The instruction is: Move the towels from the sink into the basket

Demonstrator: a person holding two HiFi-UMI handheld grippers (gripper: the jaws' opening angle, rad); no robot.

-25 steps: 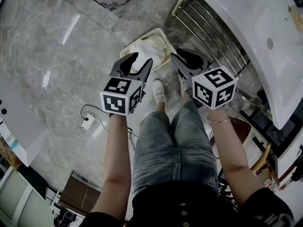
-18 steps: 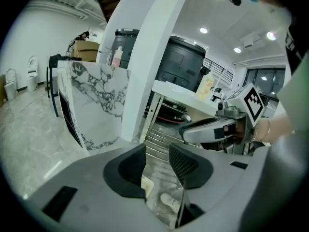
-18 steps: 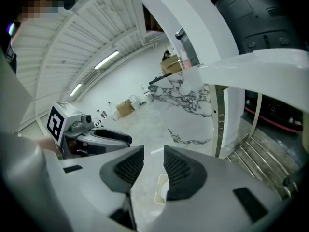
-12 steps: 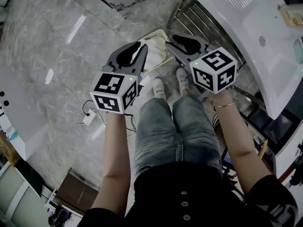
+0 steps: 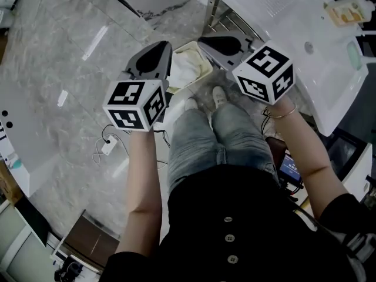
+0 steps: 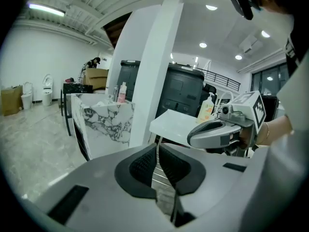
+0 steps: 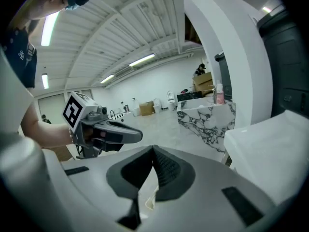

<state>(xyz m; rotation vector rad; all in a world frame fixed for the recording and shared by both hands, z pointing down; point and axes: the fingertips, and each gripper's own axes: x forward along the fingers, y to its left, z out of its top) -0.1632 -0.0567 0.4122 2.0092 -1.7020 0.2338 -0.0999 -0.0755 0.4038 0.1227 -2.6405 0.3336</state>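
White plug (image 5: 108, 148) on marble floor (image 5: 53, 63)

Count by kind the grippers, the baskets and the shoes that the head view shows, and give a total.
grippers: 2, the left gripper and the right gripper
basket: 1
shoes: 2
total: 5

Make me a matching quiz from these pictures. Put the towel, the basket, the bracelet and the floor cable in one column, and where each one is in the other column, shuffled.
Things:
1. towel
2. basket
3. bracelet
4. cable

Places:
A. on the person's right wrist
B. on the marble floor, just ahead of the shoes
C. inside the basket
D. loose on the floor, left of the person's legs

Pairs: 1-C, 2-B, 3-A, 4-D
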